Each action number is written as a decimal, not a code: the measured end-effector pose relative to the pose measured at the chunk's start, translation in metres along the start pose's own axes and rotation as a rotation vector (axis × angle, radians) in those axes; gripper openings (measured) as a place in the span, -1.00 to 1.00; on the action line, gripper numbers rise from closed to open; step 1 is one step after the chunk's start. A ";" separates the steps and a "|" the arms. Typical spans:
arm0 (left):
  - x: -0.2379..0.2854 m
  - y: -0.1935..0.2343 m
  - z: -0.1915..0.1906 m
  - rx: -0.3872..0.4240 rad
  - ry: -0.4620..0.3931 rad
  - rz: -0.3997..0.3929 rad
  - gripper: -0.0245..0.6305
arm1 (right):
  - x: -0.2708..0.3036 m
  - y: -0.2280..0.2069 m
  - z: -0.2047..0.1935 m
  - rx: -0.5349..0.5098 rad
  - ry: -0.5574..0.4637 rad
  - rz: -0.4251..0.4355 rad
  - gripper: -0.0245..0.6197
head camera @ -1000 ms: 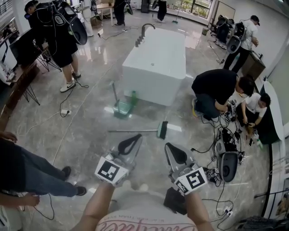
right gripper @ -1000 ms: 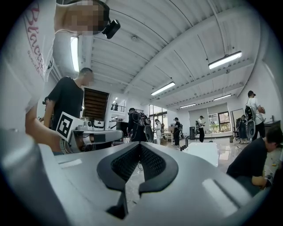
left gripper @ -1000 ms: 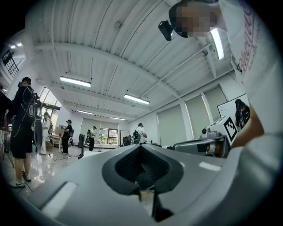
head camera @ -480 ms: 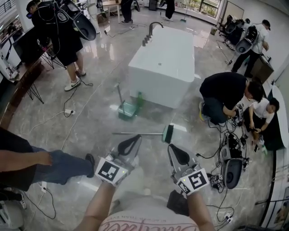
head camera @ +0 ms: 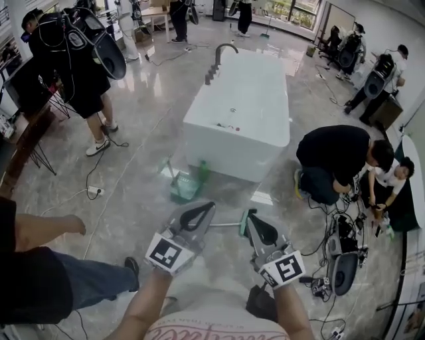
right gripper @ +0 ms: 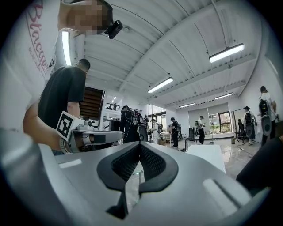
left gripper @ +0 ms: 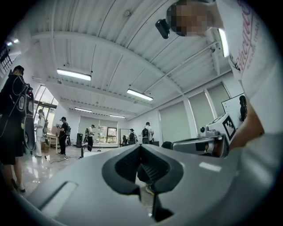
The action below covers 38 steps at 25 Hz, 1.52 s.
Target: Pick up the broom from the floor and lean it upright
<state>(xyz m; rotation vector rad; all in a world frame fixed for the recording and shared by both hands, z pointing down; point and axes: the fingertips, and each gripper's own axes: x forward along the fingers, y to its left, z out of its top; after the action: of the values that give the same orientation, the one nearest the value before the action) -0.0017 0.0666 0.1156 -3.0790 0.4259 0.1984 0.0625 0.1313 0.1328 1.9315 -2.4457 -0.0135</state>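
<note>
Broom (head camera: 226, 225) lies flat on the floor (head camera: 133, 199), its green head to the right, just past both gripper tips. Left gripper (head camera: 210, 207) and right gripper (head camera: 252, 216) have jaws pressed together on nothing. Behind the broom is a green bin (head camera: 186, 187), possibly a dustpan, contents unclear. Beyond it, the white bathtub (head camera: 226, 156) holds small dark specks.

The room was bright, lit evenly by long ceiling strip lights (left gripper: 74, 74) and by windows (head camera: 292, 10) beyond the white bathtub (head camera: 239, 113), so shadows were faint. The polished floor (head camera: 143, 143) left of the bathtub carried pale glare. Both gripper views bulged into fisheye circles with black corners, and the near grey bodies of the left hand-held gripper (left gripper: 141, 150) and right hand-held gripper (right gripper: 140, 148) were soft and out of focus.
</note>
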 end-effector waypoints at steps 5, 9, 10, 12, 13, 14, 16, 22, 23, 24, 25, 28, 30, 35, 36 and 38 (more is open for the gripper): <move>0.028 0.035 -0.009 0.000 0.025 0.000 -0.93 | 0.037 -0.027 -0.002 -0.001 0.003 0.018 -0.92; 0.053 0.059 -0.022 -0.014 0.051 0.048 -0.93 | 0.060 -0.056 -0.015 0.018 0.049 0.056 -0.92; 0.059 0.064 -0.024 -0.018 0.051 0.063 -0.93 | 0.065 -0.063 -0.015 0.018 0.053 0.069 -0.92; 0.069 0.072 -0.027 -0.020 0.048 0.085 -0.93 | 0.076 -0.073 -0.016 0.011 0.062 0.099 -0.92; 0.073 0.075 -0.029 -0.020 0.050 0.095 -0.93 | 0.081 -0.078 -0.018 0.005 0.070 0.115 -0.91; 0.077 0.077 -0.034 -0.019 0.055 0.104 -0.93 | 0.085 -0.082 -0.020 -0.001 0.078 0.132 -0.92; 0.084 0.080 -0.048 -0.006 0.075 0.121 -0.93 | 0.094 -0.087 -0.030 -0.008 0.091 0.167 -0.92; 0.074 0.095 -0.111 -0.016 0.136 0.158 -0.93 | 0.119 -0.074 -0.102 -0.047 0.182 0.280 -0.91; 0.069 0.100 -0.124 -0.024 0.144 0.168 -0.93 | 0.125 -0.071 -0.118 -0.060 0.201 0.300 -0.91; 0.064 0.105 -0.138 -0.027 0.154 0.177 -0.93 | 0.130 -0.067 -0.136 -0.068 0.220 0.319 -0.91; 0.057 0.109 -0.154 -0.029 0.164 0.183 -0.93 | 0.135 -0.062 -0.156 -0.068 0.237 0.335 -0.91; 0.035 0.121 -0.209 -0.022 0.188 0.195 -0.93 | 0.146 -0.045 -0.227 -0.066 0.291 0.391 -0.91; 0.021 0.126 -0.252 -0.009 0.199 0.201 -0.93 | 0.151 -0.032 -0.285 -0.090 0.342 0.440 -0.91; -0.001 0.143 -0.363 -0.038 0.216 0.191 -0.92 | 0.170 -0.007 -0.430 -0.125 0.466 0.553 -0.84; -0.004 0.147 -0.385 -0.044 0.222 0.190 -0.92 | 0.176 -0.003 -0.455 -0.135 0.478 0.576 -0.79; -0.008 0.159 -0.429 -0.032 0.241 0.192 -0.93 | 0.192 0.001 -0.500 -0.158 0.490 0.615 -0.78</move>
<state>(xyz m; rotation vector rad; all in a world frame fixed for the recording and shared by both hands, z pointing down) 0.0002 -0.1034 0.5407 -3.1009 0.7345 -0.1662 0.0299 -0.0511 0.6350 0.9150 -2.4665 0.2377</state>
